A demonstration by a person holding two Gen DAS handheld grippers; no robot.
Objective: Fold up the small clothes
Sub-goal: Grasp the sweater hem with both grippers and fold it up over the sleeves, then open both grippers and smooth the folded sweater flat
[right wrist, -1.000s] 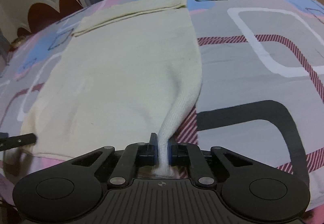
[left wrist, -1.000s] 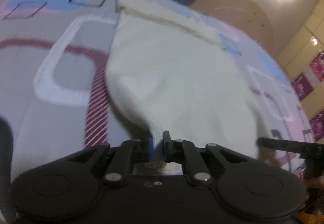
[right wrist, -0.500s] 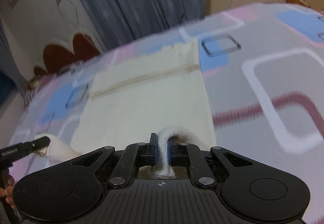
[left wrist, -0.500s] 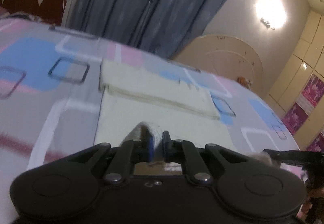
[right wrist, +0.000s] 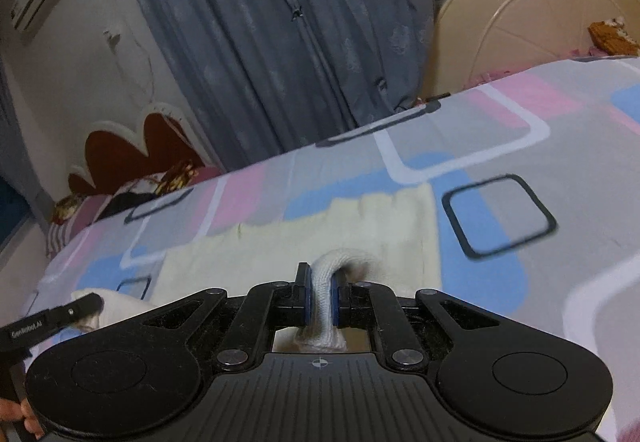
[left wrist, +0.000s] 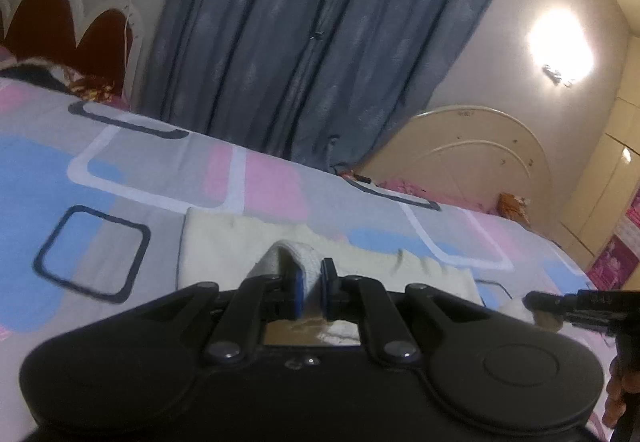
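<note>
A cream cloth [left wrist: 224, 242] is laid flat on the bed [left wrist: 120, 162], in front of the blue curtain [left wrist: 300, 42]. One edge is pinched tight by the left gripper [left wrist: 311, 288], and another by the right gripper [right wrist: 320, 302], both fingers clenched on it.

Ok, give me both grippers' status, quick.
Left gripper: shut on the cream garment.
Right gripper: shut on the same garment's hem.

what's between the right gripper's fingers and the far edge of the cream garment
In the right wrist view, only the cream garment itself: the right gripper pinches a fold, and flat cloth runs to its far edge.
</note>
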